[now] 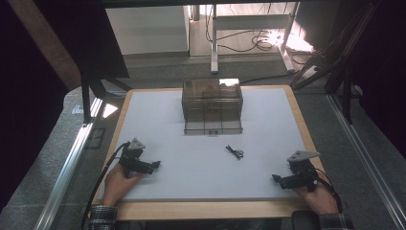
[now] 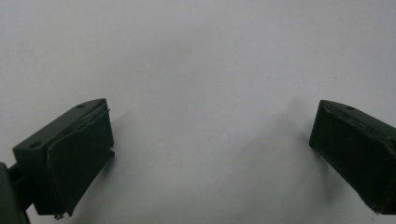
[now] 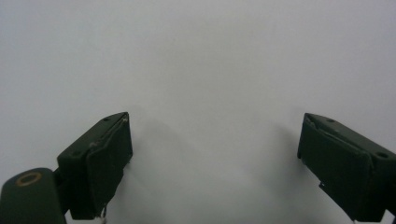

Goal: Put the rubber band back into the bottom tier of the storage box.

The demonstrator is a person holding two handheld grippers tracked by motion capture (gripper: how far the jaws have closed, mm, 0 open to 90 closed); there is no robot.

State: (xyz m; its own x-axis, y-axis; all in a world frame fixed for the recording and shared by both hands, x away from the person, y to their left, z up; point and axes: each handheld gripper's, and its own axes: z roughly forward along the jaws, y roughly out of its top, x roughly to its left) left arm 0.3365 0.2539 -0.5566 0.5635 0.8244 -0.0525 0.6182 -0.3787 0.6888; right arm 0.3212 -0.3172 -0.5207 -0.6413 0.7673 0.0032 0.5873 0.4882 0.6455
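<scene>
Two grippers rest low on the white mat (image 1: 163, 115) — the left gripper (image 1: 154, 166) and right gripper (image 1: 276, 178) both gape wide, holding nothing — with the small black clip (image 1: 234, 152) lying between them, near the clear box (image 1: 212, 106).

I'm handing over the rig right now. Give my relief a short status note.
Left gripper: open, holding nothing, low over the white mat at its near left.
Right gripper: open, holding nothing, at the near right.
Small black item: lies loose on the mat, centre-right, apart from both grippers.
Clear drawer box: at the far middle of the mat.
Done: nothing visibly handled yet.
Left: probably pick up the black item; the right gripper looks closer.
</scene>
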